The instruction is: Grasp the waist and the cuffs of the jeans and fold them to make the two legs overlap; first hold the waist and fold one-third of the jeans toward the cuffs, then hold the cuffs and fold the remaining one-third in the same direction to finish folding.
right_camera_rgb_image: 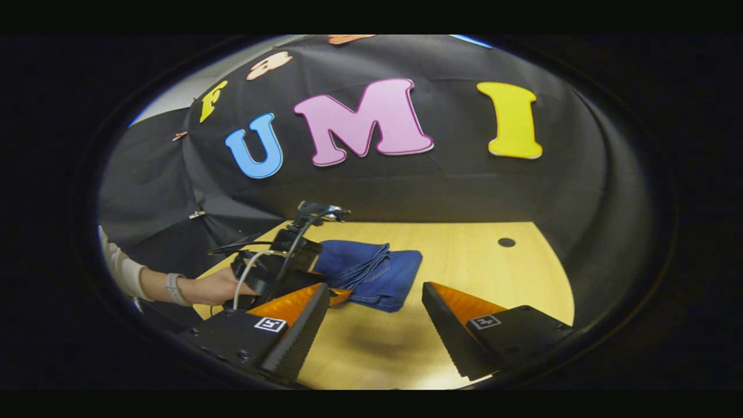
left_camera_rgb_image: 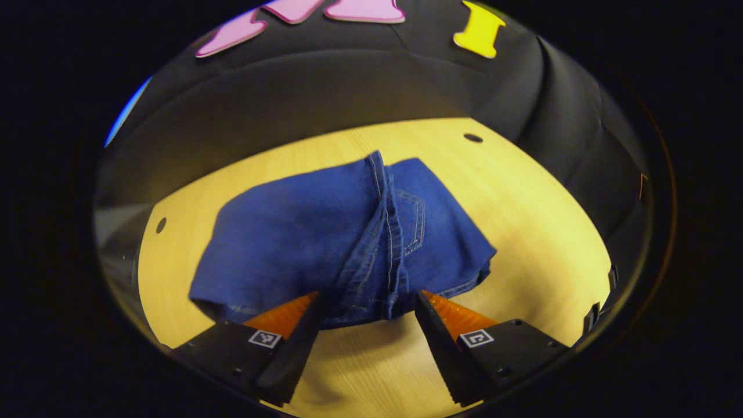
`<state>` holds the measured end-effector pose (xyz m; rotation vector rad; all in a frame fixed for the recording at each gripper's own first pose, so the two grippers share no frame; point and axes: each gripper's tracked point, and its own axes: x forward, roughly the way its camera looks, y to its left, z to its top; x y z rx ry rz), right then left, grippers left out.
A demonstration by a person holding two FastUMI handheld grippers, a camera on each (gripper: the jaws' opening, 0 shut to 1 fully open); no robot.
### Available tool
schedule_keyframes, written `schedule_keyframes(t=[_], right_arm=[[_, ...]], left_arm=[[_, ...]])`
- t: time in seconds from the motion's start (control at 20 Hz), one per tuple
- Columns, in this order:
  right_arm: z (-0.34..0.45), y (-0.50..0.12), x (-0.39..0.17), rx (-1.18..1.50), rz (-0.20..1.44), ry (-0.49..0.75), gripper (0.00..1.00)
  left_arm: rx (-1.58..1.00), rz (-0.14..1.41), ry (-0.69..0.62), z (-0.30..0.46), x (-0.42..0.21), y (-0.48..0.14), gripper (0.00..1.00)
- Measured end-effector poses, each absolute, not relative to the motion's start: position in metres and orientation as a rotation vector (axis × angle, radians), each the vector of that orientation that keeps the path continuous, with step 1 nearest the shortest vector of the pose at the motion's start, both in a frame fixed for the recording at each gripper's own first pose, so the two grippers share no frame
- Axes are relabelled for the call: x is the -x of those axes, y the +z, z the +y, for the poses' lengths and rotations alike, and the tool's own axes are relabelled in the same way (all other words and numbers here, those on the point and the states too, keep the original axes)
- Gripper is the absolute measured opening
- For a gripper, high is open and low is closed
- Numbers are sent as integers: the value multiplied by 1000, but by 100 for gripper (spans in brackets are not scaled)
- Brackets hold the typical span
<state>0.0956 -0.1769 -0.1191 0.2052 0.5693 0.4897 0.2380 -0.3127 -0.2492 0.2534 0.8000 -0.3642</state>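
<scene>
Two grippers are in my hands, and both stand with their jaws spread wide and nothing between them. My left gripper [left_camera_rgb_image: 367, 307] hangs just above the near edge of the folded jeans [left_camera_rgb_image: 302, 244], which lie as a compact blue bundle on the wooden table [left_camera_rgb_image: 540, 232]; a thick seamed fold runs down the middle of the bundle toward me, and a back pocket shows to the right of it. From my right gripper [right_camera_rgb_image: 371, 299], held farther back over bare tabletop, I see the jeans near the table's left part, with my left hand [right_camera_rgb_image: 217, 287] holding the other gripper beside them, cables trailing from it. A round hole [right_camera_rgb_image: 507, 242] marks the table farther right.
</scene>
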Motion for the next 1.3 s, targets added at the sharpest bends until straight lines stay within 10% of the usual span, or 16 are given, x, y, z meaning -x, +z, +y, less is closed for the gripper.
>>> schedule_keyframes(t=[0.55, 1.3], right_arm=[[-176, 75, 5, -60, 178, 313, 97], [-127, 137, 28, -92, 72, 418, 97]], left_arm=[[-165, 180, -337, -291, -1, -2, 96], [-99, -10, 30, -167, 80, 89, 98]])
